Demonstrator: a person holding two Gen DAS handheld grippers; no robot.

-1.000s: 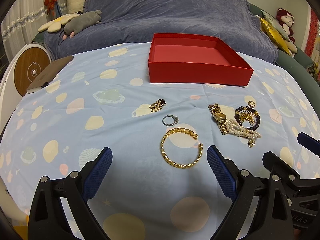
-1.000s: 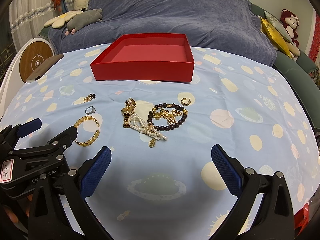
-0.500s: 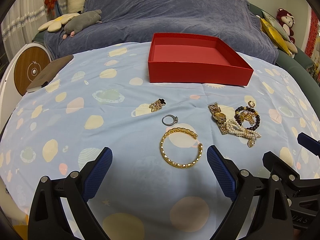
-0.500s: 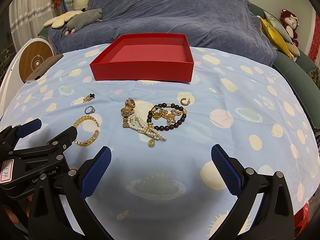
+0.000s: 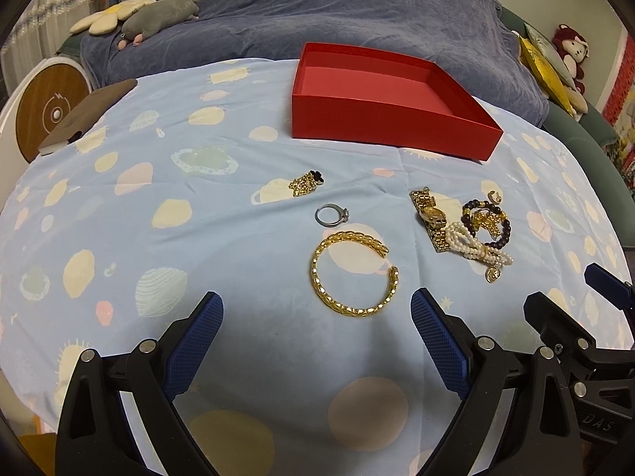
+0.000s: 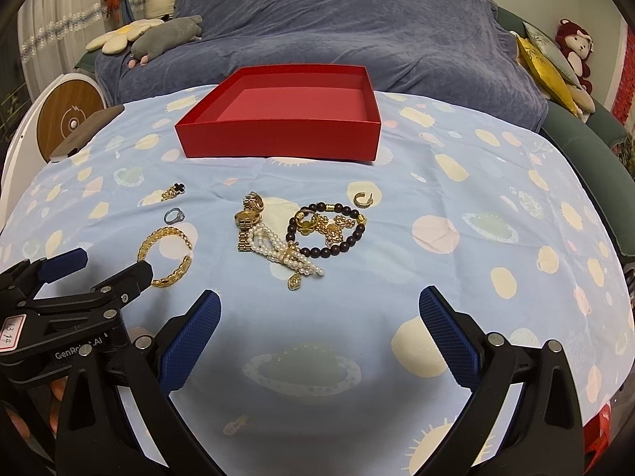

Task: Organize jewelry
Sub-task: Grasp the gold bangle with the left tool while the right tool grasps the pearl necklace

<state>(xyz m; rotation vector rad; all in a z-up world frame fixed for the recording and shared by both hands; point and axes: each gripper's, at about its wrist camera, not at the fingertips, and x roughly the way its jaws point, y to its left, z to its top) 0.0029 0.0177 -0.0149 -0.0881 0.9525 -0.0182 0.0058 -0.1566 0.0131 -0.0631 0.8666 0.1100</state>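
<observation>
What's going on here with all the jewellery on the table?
A person holding a gripper in each hand is about to sort jewellery into the red box, which holds nothing yet. Both the left gripper and the right gripper hover open above the tablecloth, holding nothing. The gold bangle lies just ahead of the left one; a tangle of pearl bracelet, dark bead bracelet and gold watch lies ahead of the right.

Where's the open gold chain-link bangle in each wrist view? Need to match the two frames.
Left wrist view: the open gold chain-link bangle lies centre frame, just ahead of the open left gripper, with the small silver ring right behind it.
Right wrist view: the bangle sits at lower left, beside the left gripper's fingertips.
Shared landmark: the shallow red cardboard box lies beyond the jewelry in both.
</observation>
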